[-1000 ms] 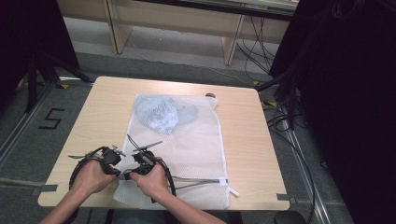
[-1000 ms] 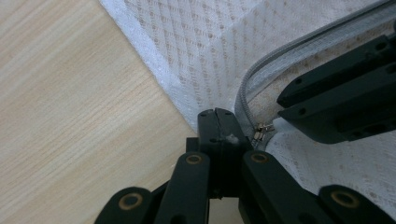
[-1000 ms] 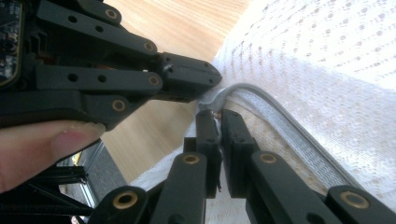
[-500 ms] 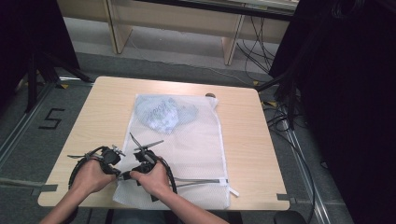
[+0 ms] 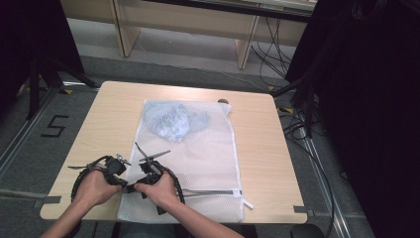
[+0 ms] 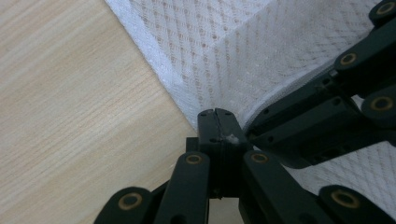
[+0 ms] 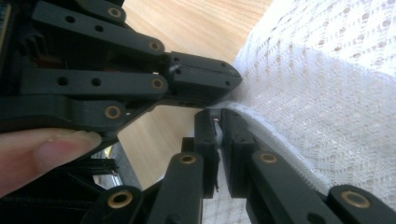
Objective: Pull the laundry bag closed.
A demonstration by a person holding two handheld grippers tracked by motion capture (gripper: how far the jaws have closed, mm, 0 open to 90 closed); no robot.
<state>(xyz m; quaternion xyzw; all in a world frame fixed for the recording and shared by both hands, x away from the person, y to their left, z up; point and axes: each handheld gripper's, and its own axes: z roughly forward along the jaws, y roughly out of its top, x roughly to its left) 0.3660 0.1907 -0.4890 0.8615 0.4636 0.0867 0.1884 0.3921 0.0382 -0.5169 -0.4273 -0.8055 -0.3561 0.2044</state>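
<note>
A white mesh bag (image 5: pixel 208 148) lies flat along the middle of the wooden table (image 5: pixel 109 124). A pale blue patterned cloth (image 5: pixel 171 121) sits bunched inside its far end. Both grippers meet at the bag's near left edge. My left gripper (image 6: pixel 215 116) is shut on that edge (image 6: pixel 187 100), and in the high view the left gripper (image 5: pixel 127 187) is held by the left hand. Just beside it, my right gripper (image 7: pixel 217 119) is shut on the same hem (image 7: pixel 261 126), with a small pale bit pinched between its jaws. The right gripper (image 5: pixel 138 187) comes in from the bag's side.
A small dark round thing (image 5: pixel 224 101) lies at the bag's far right corner. A white tab (image 5: pixel 247 204) sticks out at the bag's near right corner. Bare wood flanks the bag on both sides. Cables (image 5: pixel 292 129) trail on the floor right of the table.
</note>
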